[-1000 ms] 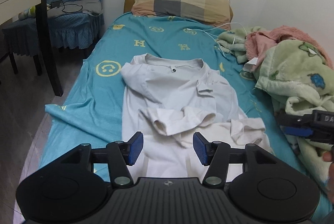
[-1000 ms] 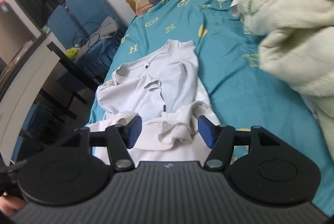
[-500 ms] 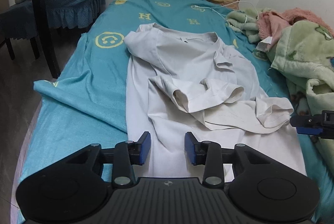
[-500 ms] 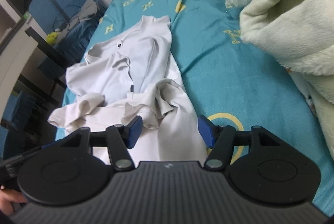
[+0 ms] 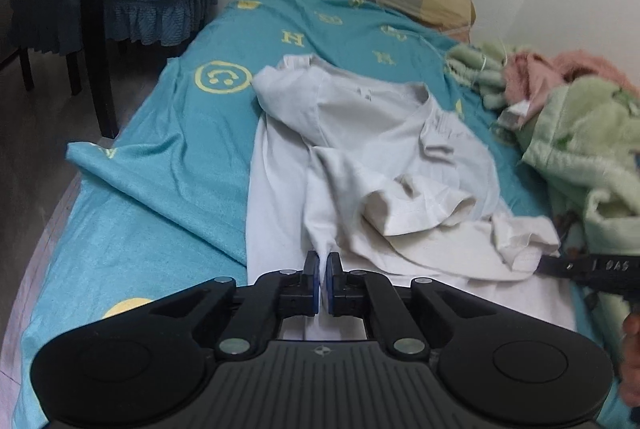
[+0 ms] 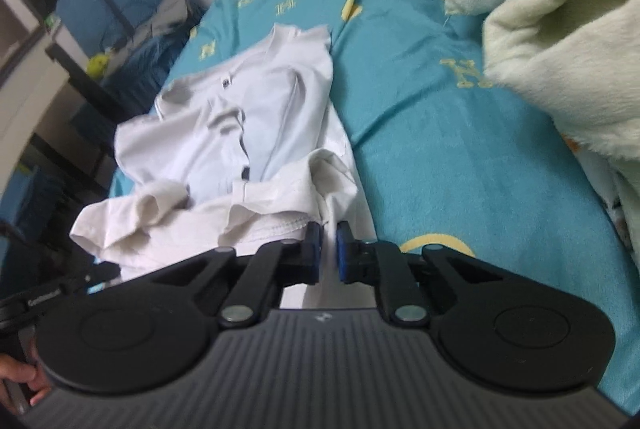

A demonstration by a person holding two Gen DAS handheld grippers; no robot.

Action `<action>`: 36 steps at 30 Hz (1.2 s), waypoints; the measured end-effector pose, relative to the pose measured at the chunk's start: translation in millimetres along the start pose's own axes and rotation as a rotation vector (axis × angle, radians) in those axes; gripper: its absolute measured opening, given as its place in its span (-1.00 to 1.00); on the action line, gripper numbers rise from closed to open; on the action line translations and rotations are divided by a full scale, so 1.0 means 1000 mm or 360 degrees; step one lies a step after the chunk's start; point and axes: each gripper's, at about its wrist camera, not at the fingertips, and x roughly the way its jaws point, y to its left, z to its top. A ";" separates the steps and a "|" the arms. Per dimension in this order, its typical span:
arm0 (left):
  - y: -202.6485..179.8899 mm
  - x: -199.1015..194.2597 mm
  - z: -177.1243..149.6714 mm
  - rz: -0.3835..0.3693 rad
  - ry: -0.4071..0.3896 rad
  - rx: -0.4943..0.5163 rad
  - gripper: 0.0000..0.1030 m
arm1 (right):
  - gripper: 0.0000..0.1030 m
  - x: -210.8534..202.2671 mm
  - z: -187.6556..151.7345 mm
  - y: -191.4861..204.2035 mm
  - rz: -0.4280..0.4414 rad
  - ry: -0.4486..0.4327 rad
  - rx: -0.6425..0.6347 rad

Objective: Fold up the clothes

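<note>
Two grippers pinch the near hem of a soft, rumpled white shirt (image 5: pixel 360 157) lying along a smooth teal bedsheet (image 5: pixel 160 189): the left gripper (image 5: pixel 322 261) clamps a thin ridge of cloth, the right gripper (image 6: pixel 329 233) another. Fluffy green blankets (image 6: pixel 560 49) crowd the right side; open sheet lies left.

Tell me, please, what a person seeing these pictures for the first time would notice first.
First, the crumpled white shirt lying lengthwise on the teal bed sheet. At its near hem, the left gripper and the right gripper are each shut on a pinch of its cloth. A fluffy green blanket is heaped along the bed's right side.
</note>
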 end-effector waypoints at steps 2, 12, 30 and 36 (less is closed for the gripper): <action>0.001 -0.008 0.001 0.0040 -0.0013 -0.0002 -0.93 | -0.79 -0.005 0.000 0.001 0.0004 -0.0038 -0.0002; 0.000 0.013 -0.004 0.0171 0.0041 0.0084 -0.89 | -0.81 0.004 0.002 0.000 -0.0084 -0.0032 -0.0035; -0.010 -0.068 -0.075 -0.0266 0.0458 -0.0566 0.41 | -0.74 -0.076 -0.040 0.022 0.0364 0.0153 0.0133; 0.032 -0.035 -0.097 -0.0268 0.0570 -0.1060 0.43 | 0.25 -0.058 -0.073 -0.007 0.0512 0.0368 0.0709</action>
